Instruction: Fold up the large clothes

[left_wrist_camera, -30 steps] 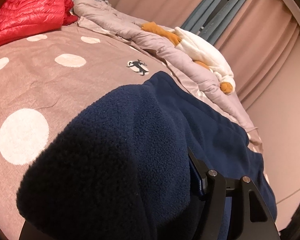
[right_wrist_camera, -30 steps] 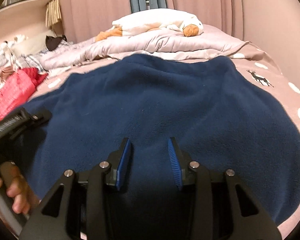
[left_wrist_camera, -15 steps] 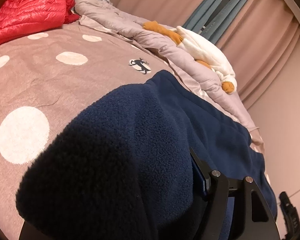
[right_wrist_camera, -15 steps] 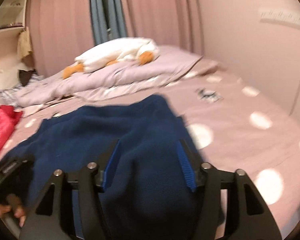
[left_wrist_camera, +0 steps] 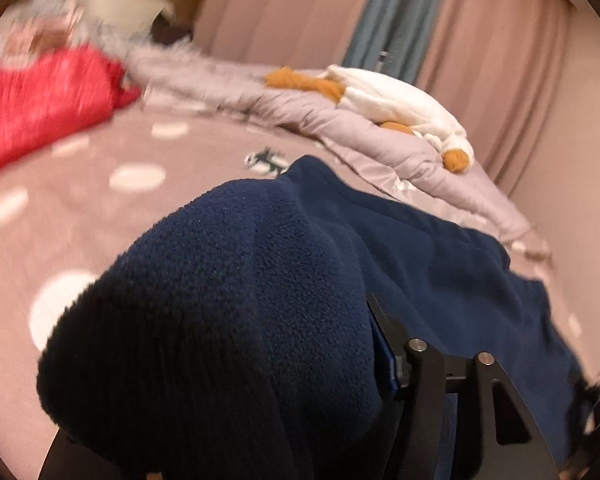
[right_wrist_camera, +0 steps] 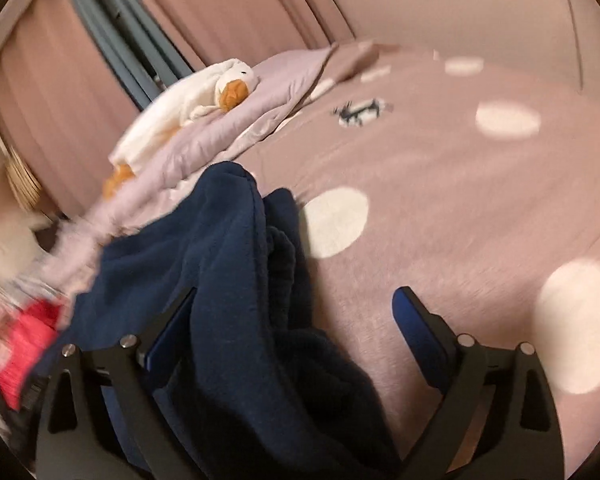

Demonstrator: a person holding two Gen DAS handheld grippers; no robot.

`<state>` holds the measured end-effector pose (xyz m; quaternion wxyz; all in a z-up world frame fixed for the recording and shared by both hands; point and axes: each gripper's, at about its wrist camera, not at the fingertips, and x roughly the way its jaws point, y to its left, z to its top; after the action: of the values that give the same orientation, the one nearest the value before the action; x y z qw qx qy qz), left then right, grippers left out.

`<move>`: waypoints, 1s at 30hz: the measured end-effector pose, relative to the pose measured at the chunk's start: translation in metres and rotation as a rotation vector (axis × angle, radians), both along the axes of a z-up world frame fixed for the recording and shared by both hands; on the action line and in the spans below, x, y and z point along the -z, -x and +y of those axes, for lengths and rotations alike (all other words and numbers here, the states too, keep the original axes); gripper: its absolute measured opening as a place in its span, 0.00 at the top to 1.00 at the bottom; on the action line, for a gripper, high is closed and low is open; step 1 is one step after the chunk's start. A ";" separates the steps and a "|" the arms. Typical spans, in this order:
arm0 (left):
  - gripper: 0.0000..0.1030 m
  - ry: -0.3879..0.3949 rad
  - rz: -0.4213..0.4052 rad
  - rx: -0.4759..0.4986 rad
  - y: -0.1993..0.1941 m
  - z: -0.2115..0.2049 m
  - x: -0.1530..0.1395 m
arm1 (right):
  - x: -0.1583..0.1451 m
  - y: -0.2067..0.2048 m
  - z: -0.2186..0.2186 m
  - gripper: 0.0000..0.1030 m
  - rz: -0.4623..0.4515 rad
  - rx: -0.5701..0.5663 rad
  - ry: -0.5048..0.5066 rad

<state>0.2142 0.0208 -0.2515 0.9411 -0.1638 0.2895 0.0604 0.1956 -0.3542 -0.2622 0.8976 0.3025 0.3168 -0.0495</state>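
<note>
A navy fleece garment (left_wrist_camera: 440, 264) lies on the dotted mauve bedspread (left_wrist_camera: 80, 220). A thick bunch of it bulges over my left gripper (left_wrist_camera: 300, 312), hiding the left finger. The right finger (left_wrist_camera: 384, 340) presses into the fleece as the jaws are closing on it. In the right wrist view the fleece (right_wrist_camera: 220, 240) hangs in a fold beside the left finger (right_wrist_camera: 172, 324). My right gripper (right_wrist_camera: 296, 292) is opening wide; part of the fold lies between its jaws, but the right pad stands free over the bedspread (right_wrist_camera: 460, 200).
A red puffer jacket (left_wrist_camera: 40, 100) sits at the far left of the bed. A white and orange duck plush (left_wrist_camera: 392, 108) rests on a crumpled lilac duvet (left_wrist_camera: 340, 128) by the pink curtains. Bare bedspread stretches to the right of the fleece.
My right gripper has opened wide, rolled and swung right, so the fleece now hangs at its left finger. The left wrist view has rolled slightly, the fleece bunch still between its jaws.
</note>
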 end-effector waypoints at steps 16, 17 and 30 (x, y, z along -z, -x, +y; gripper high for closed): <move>0.55 -0.053 -0.249 0.292 0.032 -0.138 -0.098 | -0.021 0.019 -0.086 0.16 -0.004 0.233 -0.018; 0.55 -0.081 -0.253 0.309 0.030 -0.151 -0.096 | -0.022 0.022 -0.089 0.16 -0.015 0.234 -0.027; 0.63 0.050 -0.098 0.592 0.033 -0.205 -0.067 | -0.020 0.045 -0.113 0.16 -0.029 0.259 -0.071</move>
<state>0.1811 -0.1840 -0.1846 0.9263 -0.0983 0.2803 -0.2317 0.1504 -0.4672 -0.2425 0.8769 0.3729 0.2639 -0.1493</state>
